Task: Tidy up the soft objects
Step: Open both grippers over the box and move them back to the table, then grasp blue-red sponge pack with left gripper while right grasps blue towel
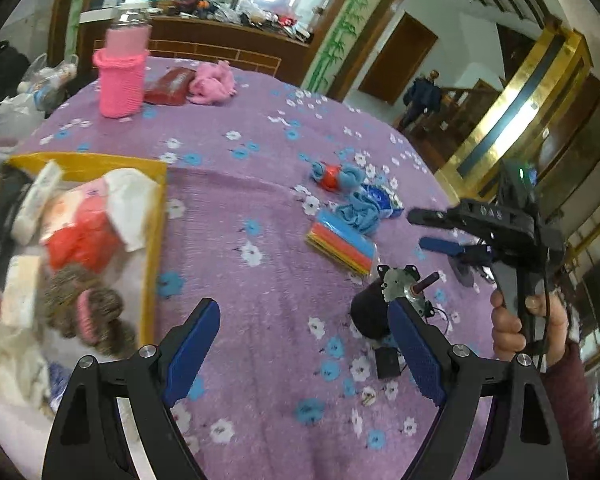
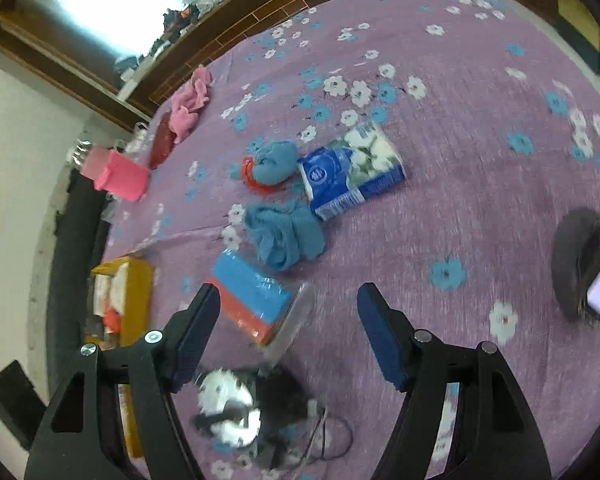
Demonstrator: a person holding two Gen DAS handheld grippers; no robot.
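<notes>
The left gripper hangs over the near part of a purple flowered bedspread, its jaws wide apart with nothing between them. Just past its right finger lie a small motor with wires and a dark round thing, both resting on the cloth. At the near left edge sits a yellow box heaped with soft goods: brown knitted pieces, something red and white cloths; the heap is blurred. The right gripper hovers over the bedspread toward the right edge, jaws likewise apart and empty; in the left view it shows side-on, gripped by the person's hand. Between its fingers in its own view, blurred, lie the motor and a loop of wire. Just beyond is a wrapped pack of colored cloths, blue over orange. Past that lies a crumpled blue rag, touching a blue tissue pack. Beside the pack is a second blue bundle with a red ring round it. Well apart, near the far left edge, stand a pink knitted sleeve around a jar, a dark red pouch and a pink cloth, close together. A wooden headboard runs behind them.
</notes>
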